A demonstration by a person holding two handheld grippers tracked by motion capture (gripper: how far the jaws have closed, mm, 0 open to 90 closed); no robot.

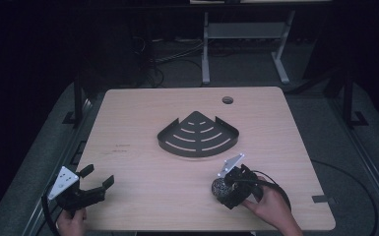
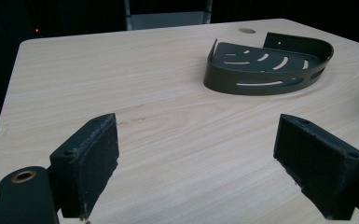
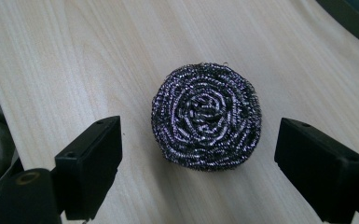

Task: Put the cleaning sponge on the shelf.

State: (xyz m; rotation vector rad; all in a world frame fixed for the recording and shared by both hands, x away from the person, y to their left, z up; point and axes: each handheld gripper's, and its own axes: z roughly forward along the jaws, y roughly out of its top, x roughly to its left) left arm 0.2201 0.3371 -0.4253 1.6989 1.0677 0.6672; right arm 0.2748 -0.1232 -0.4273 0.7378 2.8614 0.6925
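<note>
Right gripper (image 3: pixel 198 163) hangs over a steel wool scourer (image 3: pixel 206 115) near the front right of the table (image 1: pixel 128 113), jaws spread wide w/ the scourer between them, not touching either pad. Scourer sits flat on the wood, coil side up. Left gripper (image 1: pixel 94 183) is at the front left corner, well apart, jaws also spread, nothing btwn them. Mid-table there's a dark metal corner shelf (image 1: pixel 198 134), slotted base, low rim, lying flat. Small round hole (image 1: pixel 227 100) in the tabletop beyond it.
</note>
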